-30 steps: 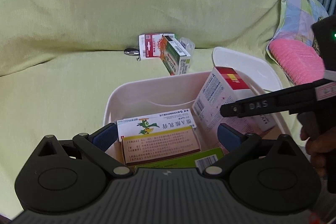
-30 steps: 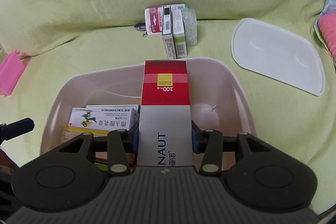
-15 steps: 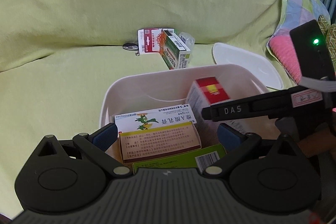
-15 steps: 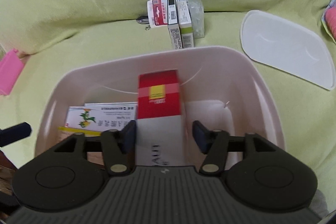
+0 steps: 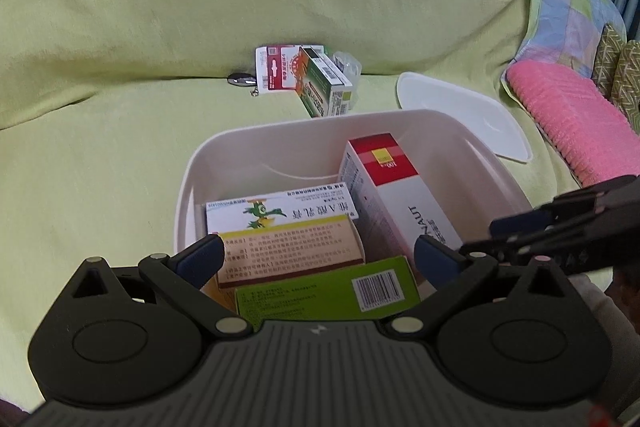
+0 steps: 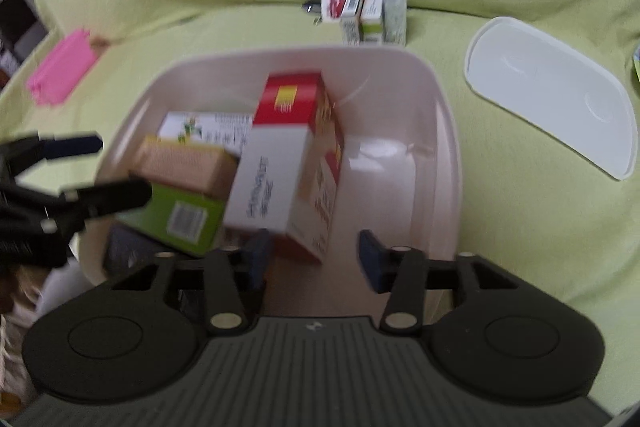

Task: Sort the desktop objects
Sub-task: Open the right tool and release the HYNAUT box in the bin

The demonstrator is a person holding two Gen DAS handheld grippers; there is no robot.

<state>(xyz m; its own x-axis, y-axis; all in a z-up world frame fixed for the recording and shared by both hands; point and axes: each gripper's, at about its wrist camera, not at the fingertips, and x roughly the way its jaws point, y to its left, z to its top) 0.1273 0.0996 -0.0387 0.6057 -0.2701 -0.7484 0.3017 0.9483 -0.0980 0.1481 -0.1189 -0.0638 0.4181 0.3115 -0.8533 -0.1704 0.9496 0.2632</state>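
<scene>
Right wrist view: the right gripper (image 6: 311,255) has its jaws spread and grasps nothing; its 2 blue pads flank a gap over the near rim of the bin (image 6: 444,115). Just ahead of them, the red-and-white box (image 6: 280,163) lies tilted inside the bin, free of both pads, its red end toward the far wall and its white face with grey lettering turned up. It leans against the stack on its left.

The left gripper (image 5: 316,259) is likewise released, its 2 pads wide apart above the near part of the bin with nothing between them. From its camera the right gripper's fingers (image 5: 560,223) reach in from the right edge.

The bin is pale, rounded at the corners, and sits on a yellow-green cover (image 5: 100,147). Inside it 4 boxes can be counted: the red-and-white box, a white box with a green plant print (image 5: 280,211), a tan box (image 5: 292,251) on top of that, and a green box with a barcode (image 5: 324,295) nearest the camera.

Beyond the bin, against the cushion back, a small cluster of packets (image 5: 304,79) lies together; the exact count is unclear. A small metallic object (image 5: 240,79) lies just left of them. 1 white lid (image 6: 552,91) rests flat to the right of the bin, apart from it. 1 pink item (image 6: 60,71) lies far left, and 1 pink textured cloth (image 5: 576,131) lies to the right.
</scene>
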